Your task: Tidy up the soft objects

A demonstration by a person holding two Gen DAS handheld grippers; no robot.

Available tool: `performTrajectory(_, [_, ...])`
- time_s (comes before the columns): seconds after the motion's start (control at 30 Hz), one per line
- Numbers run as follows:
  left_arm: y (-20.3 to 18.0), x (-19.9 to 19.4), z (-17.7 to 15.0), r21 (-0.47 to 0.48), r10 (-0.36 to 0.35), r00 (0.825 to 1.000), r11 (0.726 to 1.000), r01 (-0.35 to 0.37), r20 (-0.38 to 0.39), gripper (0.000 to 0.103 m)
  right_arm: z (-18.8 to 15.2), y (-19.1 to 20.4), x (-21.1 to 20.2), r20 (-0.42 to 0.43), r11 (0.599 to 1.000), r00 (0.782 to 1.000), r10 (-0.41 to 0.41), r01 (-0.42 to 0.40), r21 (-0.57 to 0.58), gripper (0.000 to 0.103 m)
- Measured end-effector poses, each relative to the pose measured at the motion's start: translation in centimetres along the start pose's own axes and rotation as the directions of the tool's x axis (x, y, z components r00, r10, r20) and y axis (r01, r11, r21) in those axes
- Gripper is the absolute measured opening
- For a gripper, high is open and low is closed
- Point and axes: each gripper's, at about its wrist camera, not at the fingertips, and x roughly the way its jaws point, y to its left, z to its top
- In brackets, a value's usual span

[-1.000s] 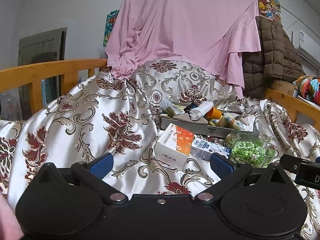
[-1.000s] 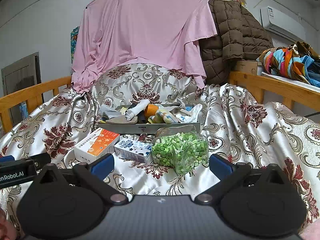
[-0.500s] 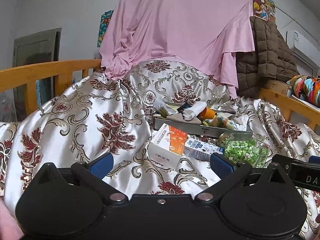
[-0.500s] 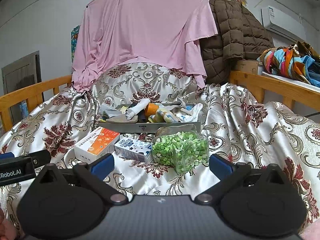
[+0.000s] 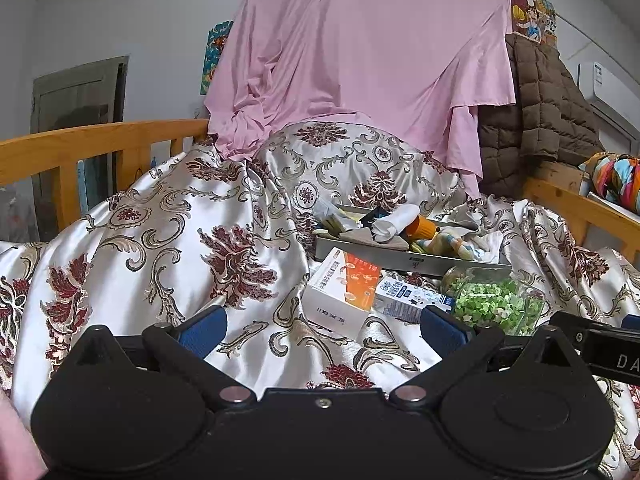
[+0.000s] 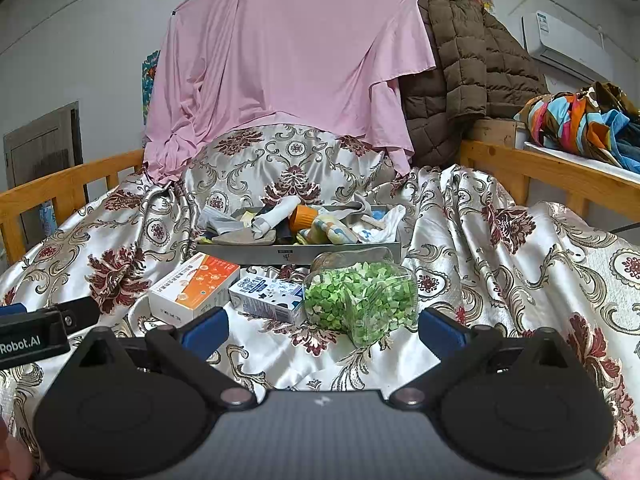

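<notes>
Both tools were idle: the left gripper (image 5: 322, 326) and the right gripper (image 6: 322, 326) had their jaws spread wide with nothing between them, poised low over the patterned satin bedspread (image 6: 500, 248). The soft objects, apparently socks and small cloths, lay jumbled in the grey tray (image 6: 298, 251) further back on the bed. In front of it sat an orange-and-white box (image 6: 194, 286), a small blue-printed carton (image 6: 266, 294) and a clear container of green pieces (image 6: 362, 294). By my reading the sorting had barely begun; everything soft was left to handle
</notes>
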Motion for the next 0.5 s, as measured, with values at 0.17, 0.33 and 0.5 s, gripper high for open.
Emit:
performTrajectory(0.17, [0.00, 0.02, -0.02, -0.001, 0.000, 1.000, 1.000, 0.000, 0.000, 0.102, 0.09, 0.02, 0.02, 0.000, 1.000, 1.000, -0.001, 0.001, 0.000, 0.103])
performTrajectory(0.33, [-0.02, 0.06, -0.09, 0.002, -0.019, 1.000, 1.000, 0.019, -0.010, 0.102, 0.05, 0.04, 0.00, 0.000, 1.000, 1.000, -0.001, 0.001, 0.000, 0.103])
performTrajectory(0.5, [-0.19, 0.09, -0.19, 0.006, -0.020, 1.000, 1.000, 0.020, -0.017, 0.102, 0.05, 0.06, 0.00, -0.001, 1.000, 1.000, -0.001, 0.001, 0.000, 0.103])
